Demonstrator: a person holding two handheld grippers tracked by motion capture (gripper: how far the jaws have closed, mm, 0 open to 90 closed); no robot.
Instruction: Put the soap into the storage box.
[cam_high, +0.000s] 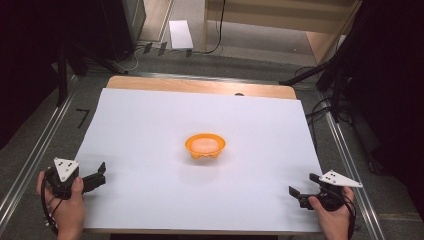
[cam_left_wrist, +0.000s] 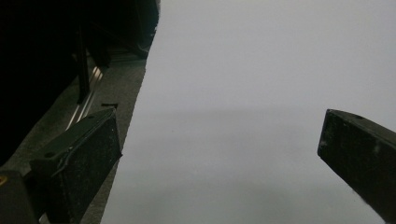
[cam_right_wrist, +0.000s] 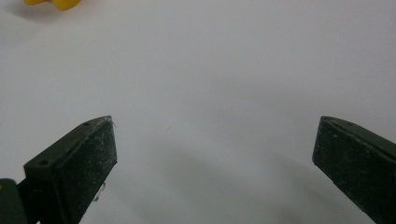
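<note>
We see the orange bowl (cam_high: 205, 145) sitting in the middle of the white sheet (cam_high: 150, 130), far from our left gripper (cam_high: 101, 174) and right gripper (cam_high: 301, 187), both spread wide and holding nothing, so grabbing it is not yet done.

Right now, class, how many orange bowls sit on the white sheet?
1. The orange bowl stands near the middle of the white sheet, well apart from both grippers; its edge also shows at the top left of the right gripper view.
</note>
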